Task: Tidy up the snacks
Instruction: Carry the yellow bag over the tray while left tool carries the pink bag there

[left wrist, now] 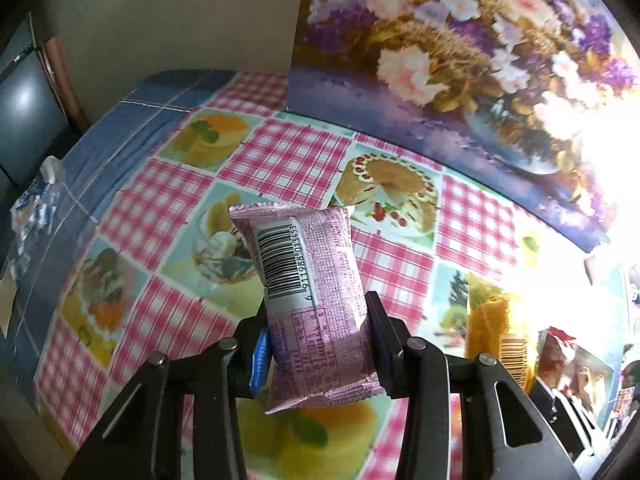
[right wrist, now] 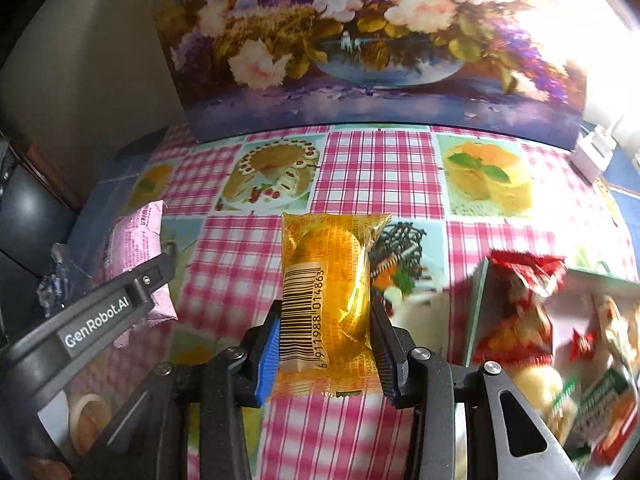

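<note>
The pink snack packet sits clamped between the closed jaws of the left tool, above the checked surface. The right tool grips the yellow snack packet, beside a box of snacks.

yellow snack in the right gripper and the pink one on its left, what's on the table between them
Right wrist view: between the yellow snack and pink snack, only bare checked tablecloth.
</note>
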Motion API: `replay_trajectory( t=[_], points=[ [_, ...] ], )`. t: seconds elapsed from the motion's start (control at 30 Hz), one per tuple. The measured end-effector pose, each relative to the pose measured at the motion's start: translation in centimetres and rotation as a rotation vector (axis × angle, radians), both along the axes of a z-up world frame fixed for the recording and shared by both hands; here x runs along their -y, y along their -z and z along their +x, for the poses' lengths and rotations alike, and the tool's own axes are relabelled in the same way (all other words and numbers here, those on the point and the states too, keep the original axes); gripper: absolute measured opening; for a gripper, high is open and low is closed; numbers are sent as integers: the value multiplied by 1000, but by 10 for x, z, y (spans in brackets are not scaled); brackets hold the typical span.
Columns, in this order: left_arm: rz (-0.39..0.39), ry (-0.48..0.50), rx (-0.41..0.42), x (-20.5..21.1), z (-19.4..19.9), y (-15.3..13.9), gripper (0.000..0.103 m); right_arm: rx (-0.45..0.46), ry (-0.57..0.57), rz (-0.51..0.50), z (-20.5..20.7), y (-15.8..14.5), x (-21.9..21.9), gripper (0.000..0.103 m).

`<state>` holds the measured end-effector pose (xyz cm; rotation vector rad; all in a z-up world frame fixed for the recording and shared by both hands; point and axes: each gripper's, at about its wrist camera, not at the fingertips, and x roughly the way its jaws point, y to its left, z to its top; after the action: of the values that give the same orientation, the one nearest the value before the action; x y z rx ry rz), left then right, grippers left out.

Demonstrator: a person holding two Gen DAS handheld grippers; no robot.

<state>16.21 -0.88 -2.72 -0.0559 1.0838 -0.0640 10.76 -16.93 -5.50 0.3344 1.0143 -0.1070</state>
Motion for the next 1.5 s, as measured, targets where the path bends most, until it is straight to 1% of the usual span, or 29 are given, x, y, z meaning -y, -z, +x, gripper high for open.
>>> replay_trajectory(
  t=[0.2,0.4,0.6,0.7,0.87,1.0,1.13,1.3,1.4,1.5],
  points=[
    [-31,-14,25,2,-36,-25,44,50,37,32,-36,-20,-7,44],
    [-56,-23,68,8,-71,-43,44,81,92,38,-70,-36,-2,44],
    [-64,-12,100,17,-101,-46,44,101,156,52,-99,-50,14,44],
    [-49,5,110,24,-113,-43,44,98,187,43,-112,-52,22,44],
    [-20,65,130,39,-129,-40,44,101,233,46,-132,-51,37,44],
    [3,109,153,54,-141,-41,44,96,274,22,-146,-51,49,44],
    [9,197,161,79,-154,-39,44,86,332,21,-157,-48,67,44],
    [37,307,178,109,-168,-39,44,80,418,19,-168,-47,92,44],
    [40,361,169,124,-176,-36,44,72,472,27,-176,-44,108,44],
    [62,415,165,139,-184,-32,44,67,522,27,-184,-42,123,44]
  ],
)
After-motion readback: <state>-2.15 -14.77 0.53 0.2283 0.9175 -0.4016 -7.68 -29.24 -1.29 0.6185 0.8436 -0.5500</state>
